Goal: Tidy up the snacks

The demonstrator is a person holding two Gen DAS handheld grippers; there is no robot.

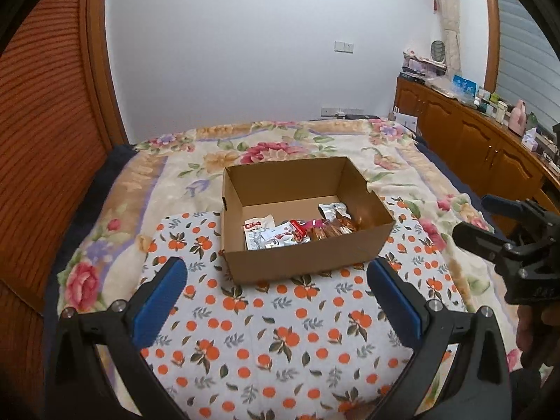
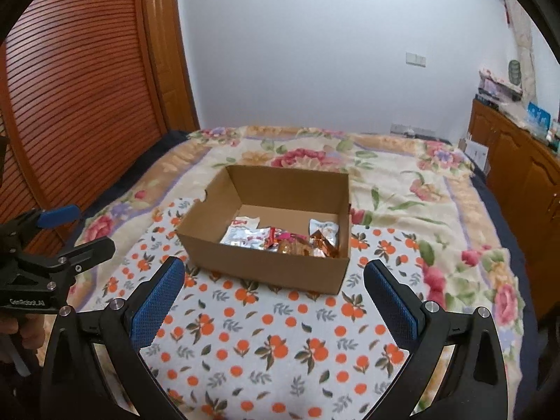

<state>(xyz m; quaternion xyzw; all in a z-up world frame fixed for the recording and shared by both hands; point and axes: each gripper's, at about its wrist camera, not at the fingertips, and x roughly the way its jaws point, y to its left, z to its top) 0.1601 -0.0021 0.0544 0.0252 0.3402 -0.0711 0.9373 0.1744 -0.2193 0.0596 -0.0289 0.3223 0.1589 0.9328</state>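
Bed: the largest item, covered by a floral blanket, with an orange-print cloth laid over its near end. Cardboard box: open-topped, standing on that cloth, straight ahead of and below both my claws; its long axis runs side to side across my view, near wall facing me. Snack packets: a loose cluster inside the box, lying on its floor against the near wall, white-and-silver ones to the left, a red one in the middle, brown ones to the right. No packet shows on the cloth or blanket outside the box, so I judge the sorting is largely done. Left claw: spread wide, nothing between its blue pads, held apart from the box on the near side, roughly centred on the near wall. Right claw: likewise spread wide and empty, also short of the box, which sits slightly left of its centre line. Neither claw touches box or packets; I judge both about equally near, so either could reach forward and down over the near wall.
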